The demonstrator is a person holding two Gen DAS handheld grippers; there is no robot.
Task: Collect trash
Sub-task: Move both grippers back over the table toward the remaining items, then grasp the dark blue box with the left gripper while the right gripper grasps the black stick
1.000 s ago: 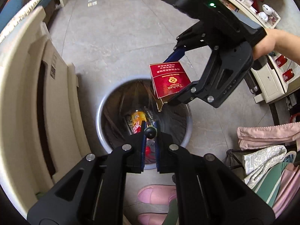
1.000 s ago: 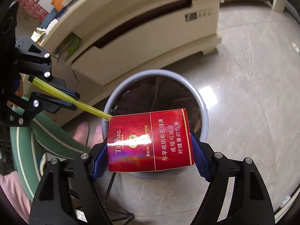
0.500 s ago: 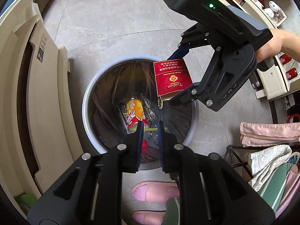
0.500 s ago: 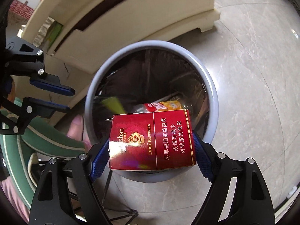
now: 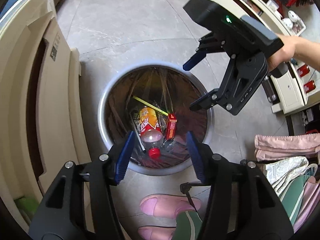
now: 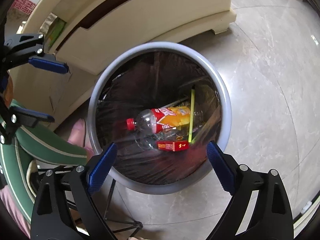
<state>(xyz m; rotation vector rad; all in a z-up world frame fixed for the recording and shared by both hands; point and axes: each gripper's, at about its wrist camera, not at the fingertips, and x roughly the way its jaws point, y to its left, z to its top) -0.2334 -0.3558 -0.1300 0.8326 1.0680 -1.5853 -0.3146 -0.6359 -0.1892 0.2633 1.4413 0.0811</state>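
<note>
— Both tools? Left gripper [image 5: 159, 156] spread wide, empty; right gripper [image 6: 160, 167] likewise released, gripping nothing, poised above the bin [image 6: 225, 100].

— And the trash? Down in the liner: red cigarette pack [image 6: 173, 146], yellow-green straw [image 6: 191, 113], clear bottle [image 6: 160, 119] with red cap.

— Doing it well? Probably best to lift straight up, clear of the rim, fingers kept apart, then look round for more litter.

— Anything legible? Chinese characters on the bottle's red-and-orange label and gold marks on the pack, too small to read.
</note>
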